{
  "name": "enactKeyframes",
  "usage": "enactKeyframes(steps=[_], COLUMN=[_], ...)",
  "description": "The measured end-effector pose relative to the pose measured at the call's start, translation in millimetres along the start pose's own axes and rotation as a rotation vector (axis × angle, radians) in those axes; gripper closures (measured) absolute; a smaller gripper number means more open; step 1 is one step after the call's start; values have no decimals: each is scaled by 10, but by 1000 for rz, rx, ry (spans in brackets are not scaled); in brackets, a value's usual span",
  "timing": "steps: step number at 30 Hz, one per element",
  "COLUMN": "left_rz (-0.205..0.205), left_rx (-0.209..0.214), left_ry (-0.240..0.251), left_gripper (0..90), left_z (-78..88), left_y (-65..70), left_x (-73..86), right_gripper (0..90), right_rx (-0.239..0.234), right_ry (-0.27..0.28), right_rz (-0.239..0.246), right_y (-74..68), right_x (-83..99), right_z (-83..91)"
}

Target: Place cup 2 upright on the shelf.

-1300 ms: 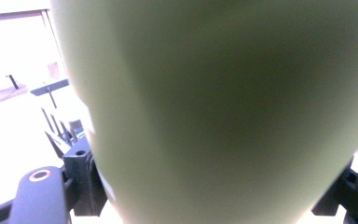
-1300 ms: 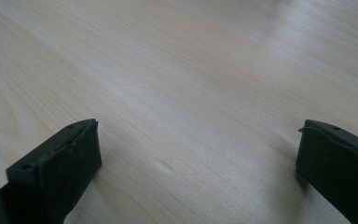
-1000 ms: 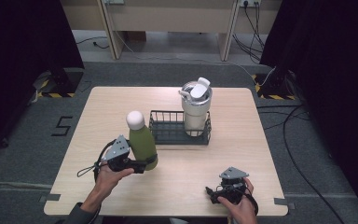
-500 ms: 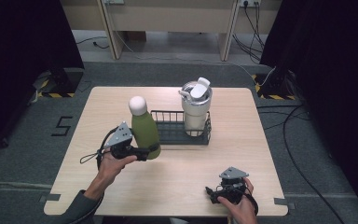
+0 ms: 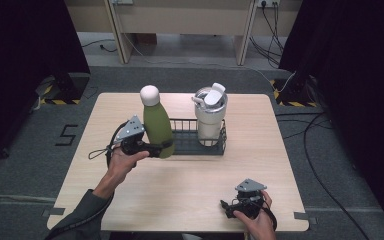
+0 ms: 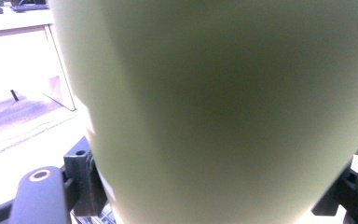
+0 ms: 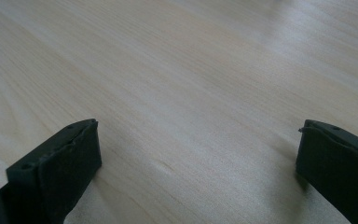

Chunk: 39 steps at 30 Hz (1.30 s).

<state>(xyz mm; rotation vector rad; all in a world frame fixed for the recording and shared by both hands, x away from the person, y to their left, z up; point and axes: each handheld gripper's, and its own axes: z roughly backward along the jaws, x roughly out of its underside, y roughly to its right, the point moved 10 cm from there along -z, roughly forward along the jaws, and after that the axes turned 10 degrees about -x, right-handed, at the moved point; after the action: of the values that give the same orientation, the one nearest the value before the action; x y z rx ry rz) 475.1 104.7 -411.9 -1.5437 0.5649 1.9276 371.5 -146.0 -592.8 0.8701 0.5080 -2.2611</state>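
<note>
Green bottle [image 5: 158, 127] is clamped low on its body between the left gripper [image 5: 152, 148] jaws; smooth, rigid, top-heavy, likely slippery. Right gripper [image 5: 228, 206] jaws are held wide, empty.

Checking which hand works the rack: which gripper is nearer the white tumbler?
Left. The left gripper holds the green bottle beside the white tumbler; the right gripper rests near the table's front edge.

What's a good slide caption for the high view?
Left gripper holds green bottle beside wire rack; right gripper rests open.
</note>
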Motion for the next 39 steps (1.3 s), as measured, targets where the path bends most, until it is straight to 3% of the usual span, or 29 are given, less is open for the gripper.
enactKeyframes(steps=[12,29,39], left_rz=[-10,7,19], left_rx=[-18,-60,-78], left_ry=[2,-6,-11], left_gripper=[204,204,204], left_z=[-166,-478,-635], left_y=[-114,-313,-386], left_x=[-213,-276,-234], right_gripper=[4,4,4], right_rx=[0,-1,-2], right_ry=[-1,0,0], right_rz=[-1,7,8], right_y=[-1,3,2], right_x=[0,-2,-3], right_z=[1,0,0])
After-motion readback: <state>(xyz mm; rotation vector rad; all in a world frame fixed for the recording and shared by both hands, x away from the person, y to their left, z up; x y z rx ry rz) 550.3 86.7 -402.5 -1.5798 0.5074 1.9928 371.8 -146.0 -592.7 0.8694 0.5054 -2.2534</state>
